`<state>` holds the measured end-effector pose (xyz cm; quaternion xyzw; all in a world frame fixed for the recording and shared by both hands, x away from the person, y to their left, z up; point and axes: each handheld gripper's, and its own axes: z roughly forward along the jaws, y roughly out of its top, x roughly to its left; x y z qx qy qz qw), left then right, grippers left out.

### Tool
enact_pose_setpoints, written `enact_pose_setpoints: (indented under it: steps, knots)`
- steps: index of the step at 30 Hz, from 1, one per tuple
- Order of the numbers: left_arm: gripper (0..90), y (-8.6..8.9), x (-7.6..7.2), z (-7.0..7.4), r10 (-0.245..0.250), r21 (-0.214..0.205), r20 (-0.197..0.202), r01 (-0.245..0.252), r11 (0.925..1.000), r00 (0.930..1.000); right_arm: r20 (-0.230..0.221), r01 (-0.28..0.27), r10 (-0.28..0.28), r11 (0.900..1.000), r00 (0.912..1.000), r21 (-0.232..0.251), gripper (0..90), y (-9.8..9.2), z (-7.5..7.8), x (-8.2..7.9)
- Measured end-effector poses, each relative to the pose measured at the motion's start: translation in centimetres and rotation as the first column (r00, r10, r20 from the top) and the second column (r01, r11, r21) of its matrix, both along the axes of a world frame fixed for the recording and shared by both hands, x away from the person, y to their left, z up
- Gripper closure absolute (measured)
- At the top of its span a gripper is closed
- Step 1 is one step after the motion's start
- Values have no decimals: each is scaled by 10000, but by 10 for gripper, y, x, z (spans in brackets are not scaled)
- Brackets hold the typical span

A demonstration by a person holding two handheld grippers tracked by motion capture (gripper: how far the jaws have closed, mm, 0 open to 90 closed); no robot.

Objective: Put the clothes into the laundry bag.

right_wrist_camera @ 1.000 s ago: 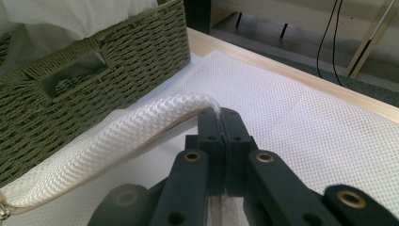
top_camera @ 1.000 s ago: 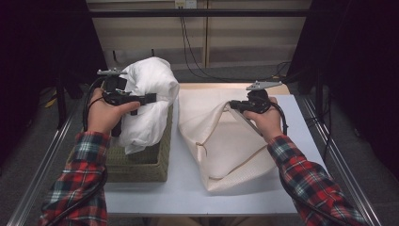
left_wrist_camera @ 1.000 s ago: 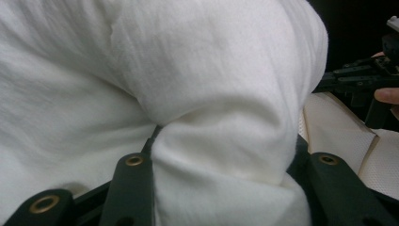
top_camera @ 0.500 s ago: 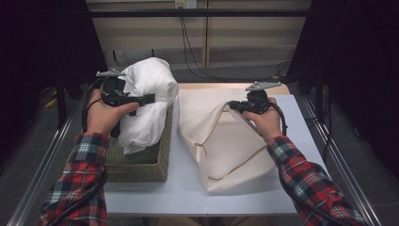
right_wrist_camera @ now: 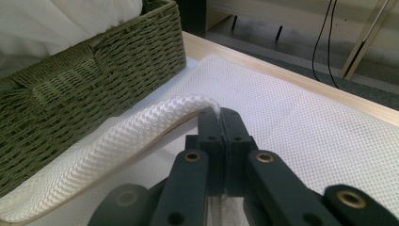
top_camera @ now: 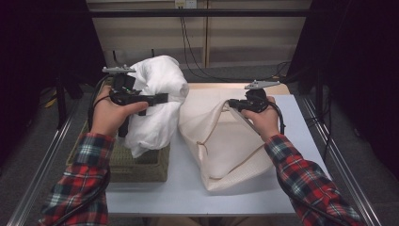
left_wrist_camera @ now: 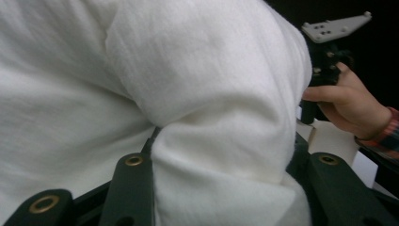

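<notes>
Sleeves in red plaid come in from the near edge of the table (top_camera: 155, 197), and ahead of them the work splits in two. On the right, the right gripper (top_camera: 231, 104) has its jaws pressed together on the rim of the mesh laundry bag (top_camera: 226, 146), pinching a rolled fold of the netting and lifting one lip off the table while the rest of the bag lies flat. On the left, the left gripper (top_camera: 162, 99) is clamped on a bulky white garment (top_camera: 157, 106), held up above the woven basket (top_camera: 136, 165); the cloth bulges between and around the jaws (the grip looks deep rather than by an edge).

To do this step well, I judge the bag's mouth needs to stand wider: raise the pinched lip higher and draw it toward the garment, so the opening faces left. Then bring the garment's hanging end in first, low, letting it slide along the lower layer instead of bunching against the lip.

Room is fair. The basket sits just beside the bag's left edge, so the crossing is short, though its wall could snag the dangling cloth. Beyond the bag, bare table runs to the wooden far edge.
</notes>
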<state>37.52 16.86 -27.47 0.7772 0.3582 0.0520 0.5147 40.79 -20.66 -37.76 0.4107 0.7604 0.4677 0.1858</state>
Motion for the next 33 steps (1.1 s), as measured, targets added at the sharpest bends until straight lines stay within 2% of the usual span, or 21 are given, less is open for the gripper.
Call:
enact_pose_setpoints:
  steps: [4, 7, 9, 13, 14, 15, 16, 17, 21, 24, 26, 33]
  knots:
    - [537, -20, -7, -2, -688, -226, -43, 687, 9974, 9976, 41, -4, 5, 10000, 10000, -77, 890, 3, -1, 1]
    - [536, -35, -12, -4, -955, 40, -38, 955, 9954, 9954, 52, 75, -75, 10000, 10000, -33, 890, 4, -1, 2]
    - [535, -44, -15, -7, -1230, 38, -115, 1230, 9924, 9923, 1, 120, -120, 9999, 9999, 19, 890, 5, -1, 2]
    - [530, -66, -19, -19, -1671, -274, -684, 1655, 9858, 9836, 5, 122, -122, 9999, 9999, -69, 890, 6, -1, 1]
    - [530, -66, -19, -19, -1671, -274, -684, 1655, 9858, 9836, 5, 122, -122, 9999, 9999, -69, 890, 6, -1, 1]
    - [529, -77, -21, -27, -1664, 214, -720, 1683, 9855, 9834, -4, 106, -106, 9999, 9999, 42, 890, 6, 0, 1]
    - [528, -77, -21, -27, -1664, 214, -720, 1683, 9855, 9834, -4, 106, -106, 9999, 9999, 42, 890, 6, 0, 1]
    - [528, -82, -21, -32, -1717, 419, -770, 1752, 9836, 9821, -20, 105, -105, 9999, 9999, -7, 890, 6, 0, 0]
    - [526, -93, -21, -51, -1761, 381, -1073, 1810, 9827, 9785, -103, 105, -106, 9999, 9999, -46, 890, 6, -2, 0]
    - [521, -98, -21, -59, -1497, 333, -1132, 1543, 9875, 9822, -185, 144, -144, 9999, 9997, -2, 890, 7, -4, 0]
    - [518, -99, -20, -63, -1418, 508, -1090, 1480, 9877, 9839, -176, 71, -73, 9999, 9998, -81, 890, 7, -5, 1]
    - [513, -101, -19, -74, -828, 369, -997, 869, 9955, 9916, -177, 53, -53, 10000, 9998, -22, 891, 6, -3, 1]
